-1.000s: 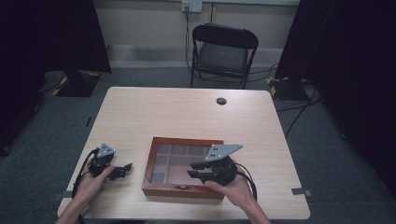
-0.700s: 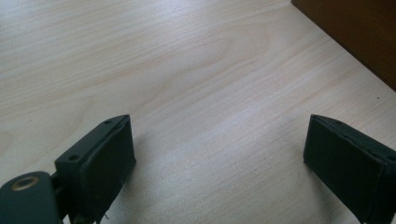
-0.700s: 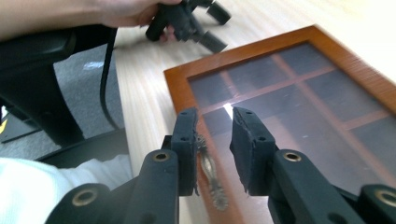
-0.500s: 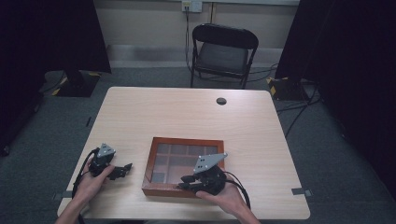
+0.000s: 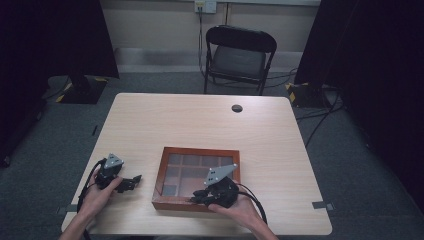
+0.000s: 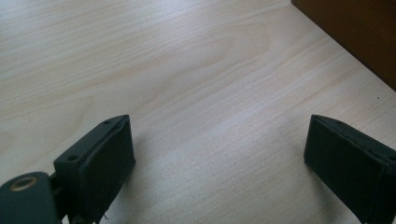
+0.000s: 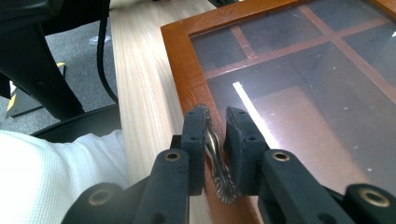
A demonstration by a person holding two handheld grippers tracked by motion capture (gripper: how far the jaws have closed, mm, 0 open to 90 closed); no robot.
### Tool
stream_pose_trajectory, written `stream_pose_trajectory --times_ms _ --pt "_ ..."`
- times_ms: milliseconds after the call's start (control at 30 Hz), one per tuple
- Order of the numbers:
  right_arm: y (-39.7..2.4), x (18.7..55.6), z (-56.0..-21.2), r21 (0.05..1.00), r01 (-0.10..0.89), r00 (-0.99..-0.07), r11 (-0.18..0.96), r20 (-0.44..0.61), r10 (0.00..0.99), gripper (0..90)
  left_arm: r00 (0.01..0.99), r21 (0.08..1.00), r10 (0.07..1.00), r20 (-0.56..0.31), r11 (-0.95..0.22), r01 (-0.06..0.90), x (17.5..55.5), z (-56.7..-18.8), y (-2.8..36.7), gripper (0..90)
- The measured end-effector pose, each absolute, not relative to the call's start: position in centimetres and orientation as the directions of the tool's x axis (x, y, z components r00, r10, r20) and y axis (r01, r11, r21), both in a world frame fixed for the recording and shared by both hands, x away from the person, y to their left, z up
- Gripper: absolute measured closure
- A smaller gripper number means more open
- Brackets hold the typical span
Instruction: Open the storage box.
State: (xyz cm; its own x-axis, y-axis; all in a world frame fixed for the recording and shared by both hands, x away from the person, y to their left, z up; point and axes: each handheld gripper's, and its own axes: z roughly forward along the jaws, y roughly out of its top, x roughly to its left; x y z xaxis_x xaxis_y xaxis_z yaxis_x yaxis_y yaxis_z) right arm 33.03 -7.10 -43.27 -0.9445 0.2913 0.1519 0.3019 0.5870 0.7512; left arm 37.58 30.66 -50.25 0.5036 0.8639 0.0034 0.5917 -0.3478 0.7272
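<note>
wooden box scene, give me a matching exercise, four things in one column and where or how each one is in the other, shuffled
Things:
1. left gripper
2. right gripper
3. wooden box
4. folding chair

States or places:
A. on the floor beyond the table's far edge
B. jaws wide apart over bare tabletop
C. on the table's near half, glass lid down
D. jaws closed on a metal handle at the box's front edge

Pairs: 1-B, 2-D, 3-C, 4-A
</note>
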Motion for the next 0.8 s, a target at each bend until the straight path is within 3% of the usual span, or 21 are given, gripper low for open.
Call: stream_pose_trajectory --times_ms 800 --pt "-6.51 32.93 -43.54 0.736 0.246 -0.962 0.630 0.106 0.251 82.5 0.505 0.727 0.863 0.001 -0.347 0.592 37.64 -50.26 30.65 7.1"
